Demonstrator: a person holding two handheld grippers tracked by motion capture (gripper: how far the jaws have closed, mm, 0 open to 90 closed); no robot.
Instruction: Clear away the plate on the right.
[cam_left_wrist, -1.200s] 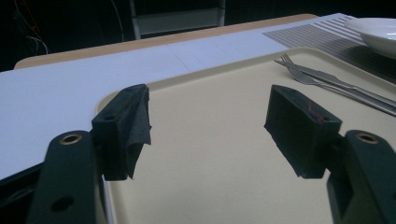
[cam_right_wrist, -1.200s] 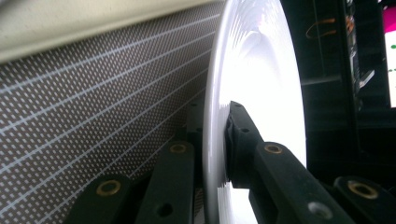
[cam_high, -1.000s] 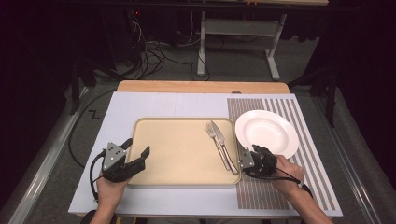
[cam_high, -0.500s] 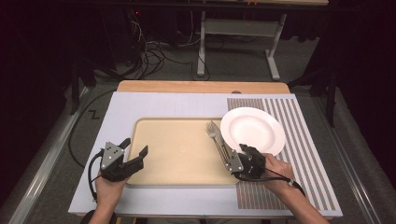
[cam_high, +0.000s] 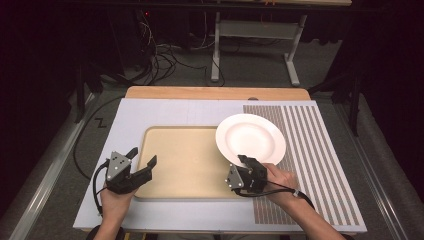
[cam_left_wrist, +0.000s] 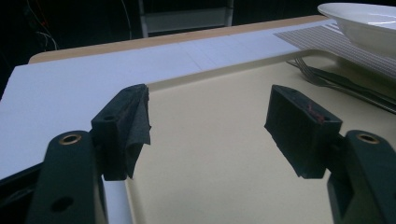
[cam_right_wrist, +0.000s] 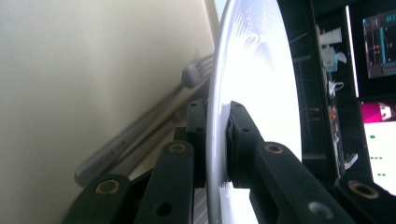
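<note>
Right gripper (cam_high: 243, 165) clenched on near rim of white plate (cam_high: 252, 137), one finger (cam_right_wrist: 243, 135) above, one under; plate hangs past the tips, over cutlery (cam_left_wrist: 336, 84) and tray (cam_high: 190, 165). Glazed, stiff, breakable, likely slippery: pinch rim deep. Left gripper (cam_high: 142, 159) released, empty.

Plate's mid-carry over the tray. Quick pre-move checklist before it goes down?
1. Grip on plate: ok. The right gripper has its jaws shut on the rim of the plate.
2. Plate off the surface: ok, raised over the tray in the left gripper view.
3. Landing spot: not ok. A fork lies on the tray under the plate, with more cutlery beside it.
4. Bare tray area: ok, the middle and left are free.
5. Left gripper: ok, open, at the tray's left edge, holding nothing.
6. Plate contents: ok, looks empty.
</note>
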